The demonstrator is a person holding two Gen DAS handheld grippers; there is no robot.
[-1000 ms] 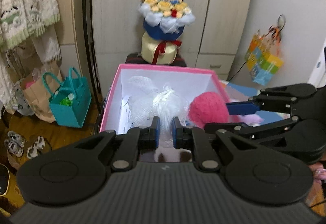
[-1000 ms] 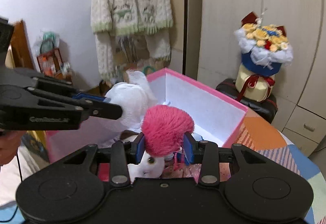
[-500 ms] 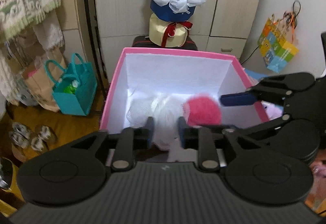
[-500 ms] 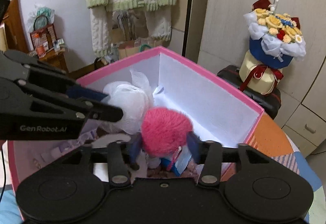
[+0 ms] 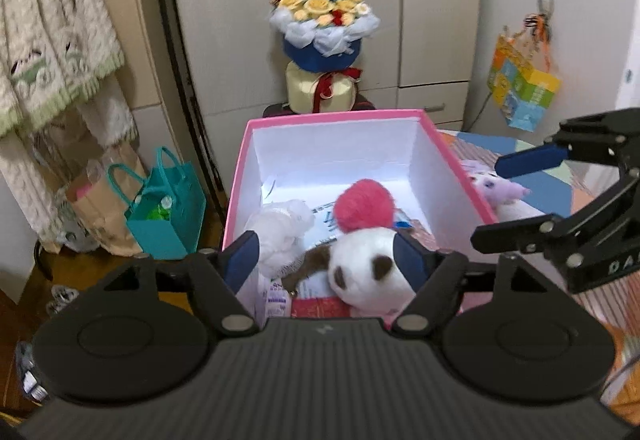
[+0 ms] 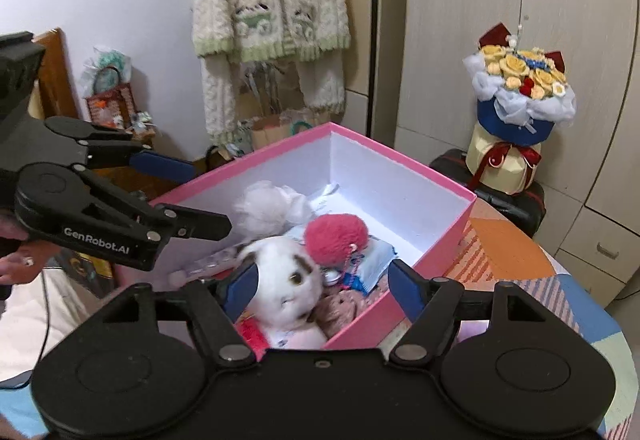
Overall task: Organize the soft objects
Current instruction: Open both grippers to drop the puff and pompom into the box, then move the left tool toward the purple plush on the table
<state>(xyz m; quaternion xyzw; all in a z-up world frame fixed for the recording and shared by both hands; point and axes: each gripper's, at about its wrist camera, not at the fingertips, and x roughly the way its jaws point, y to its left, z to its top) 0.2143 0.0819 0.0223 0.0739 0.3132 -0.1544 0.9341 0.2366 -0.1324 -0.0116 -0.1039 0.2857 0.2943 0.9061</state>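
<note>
Tools left (image 5: 326, 258) and right (image 6: 322, 286) opening, empty, above pink box (image 6: 436, 240) of plush toys

Patchwork-covered table (image 6: 520, 260) carries pink box (image 6: 440, 236); lilac plush (image 5: 500, 188) lies beside box

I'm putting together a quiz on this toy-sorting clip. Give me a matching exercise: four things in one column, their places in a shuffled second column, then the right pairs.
Things:
1. pink pompom
2. white mesh puff
3. lilac plush
4. flower bouquet

Places:
A. outside the pink box, on the patchwork table
B. inside the box, just behind the panda plush
C. against the cupboard, behind the box
D. inside the box, at its left wall

Pairs: 1-B, 2-D, 3-A, 4-C
</note>
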